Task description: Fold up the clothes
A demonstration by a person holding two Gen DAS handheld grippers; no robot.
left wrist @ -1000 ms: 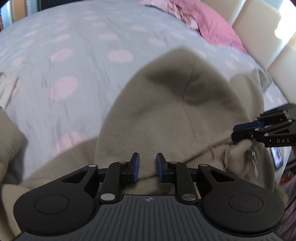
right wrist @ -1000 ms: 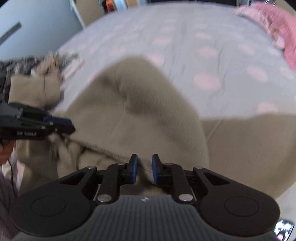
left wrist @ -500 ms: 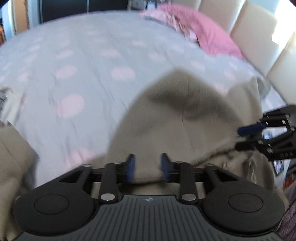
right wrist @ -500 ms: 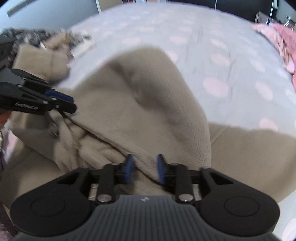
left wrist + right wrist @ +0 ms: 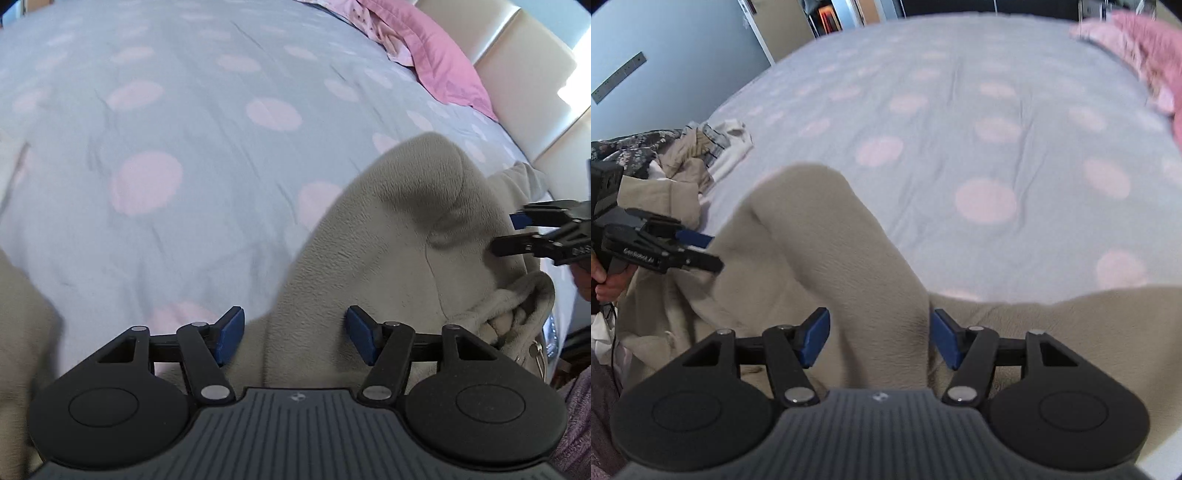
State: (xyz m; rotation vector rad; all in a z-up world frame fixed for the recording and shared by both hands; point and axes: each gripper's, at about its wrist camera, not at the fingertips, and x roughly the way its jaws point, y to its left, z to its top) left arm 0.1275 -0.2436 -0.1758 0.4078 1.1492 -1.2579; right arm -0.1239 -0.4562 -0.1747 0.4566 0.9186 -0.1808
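A beige fleece hoodie (image 5: 399,236) lies on the bed, its hood (image 5: 812,236) spread flat toward the middle. My left gripper (image 5: 293,334) hovers over the hood's base with its jaws opening; the blue pads stand apart and do not press the fleece beneath them. My right gripper (image 5: 879,336) is over the other side of the hood, jaws also opening, fabric lying loose between the pads. Each gripper shows at the edge of the other's view: the right gripper (image 5: 517,234) and the left gripper (image 5: 701,247), both with pads apart.
The bed has a pale blue duvet (image 5: 184,147) with pink dots. A pink pillow (image 5: 436,55) and a cream padded headboard (image 5: 517,59) lie at the far right. A pile of other clothes (image 5: 698,155) sits at the bed's left edge. A person's hand (image 5: 605,284) holds the left gripper.
Both grippers were shut on the hoodie's fleece a second ago; now their jaws have spread and let it go. Both have shifted across the bed, and the hood lies flatter.
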